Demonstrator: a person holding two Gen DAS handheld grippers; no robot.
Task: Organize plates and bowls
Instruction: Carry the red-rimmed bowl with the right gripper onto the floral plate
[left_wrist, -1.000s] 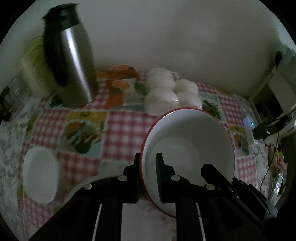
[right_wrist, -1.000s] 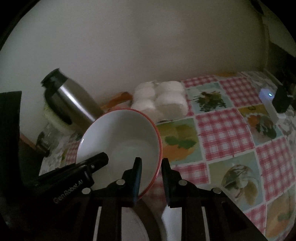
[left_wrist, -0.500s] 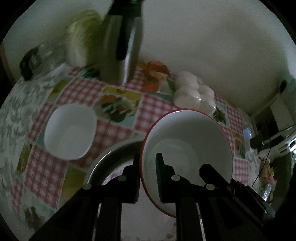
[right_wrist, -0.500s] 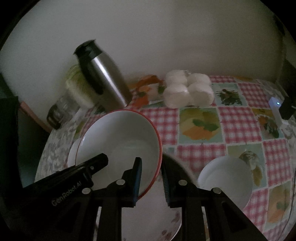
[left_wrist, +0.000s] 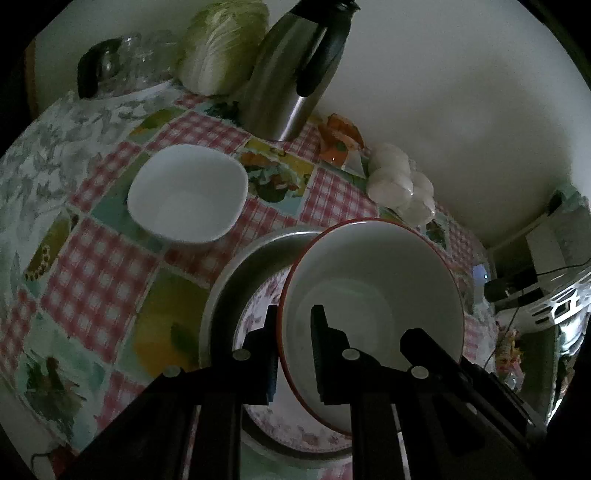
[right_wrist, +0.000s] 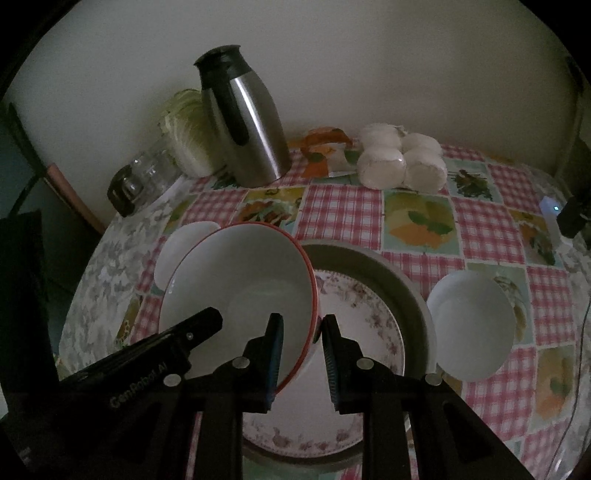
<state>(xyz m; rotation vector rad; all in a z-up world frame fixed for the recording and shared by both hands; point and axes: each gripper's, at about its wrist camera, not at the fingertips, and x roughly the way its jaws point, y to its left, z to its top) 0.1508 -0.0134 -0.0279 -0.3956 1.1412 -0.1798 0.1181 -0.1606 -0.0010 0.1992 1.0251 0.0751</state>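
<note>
Left gripper (left_wrist: 293, 354): clamped on the red-rimmed bowl's (left_wrist: 373, 295) rim.
Right gripper (right_wrist: 301, 363): clamped on the same bowl's opposite rim.
Bowl: held tilted above the flowered plate (right_wrist: 369, 332) inside the metal basin (right_wrist: 406, 291).
Room: a small white bowl (left_wrist: 186, 192) just beside the basin on each side.
Surface: checked tablecloth (right_wrist: 340, 210); flask (right_wrist: 243, 122) and cabbage (left_wrist: 225, 44) near the wall.

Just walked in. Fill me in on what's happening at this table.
A person with a gripper in each hand is sorting dishes. Both the left gripper and the right gripper pinch opposite rims of a red-rimmed bowl, holding it above a floral plate that sits inside a metal basin. Two small white bowls, one on the left and one on the right, wait on the checkered tablecloth on either side.
</note>
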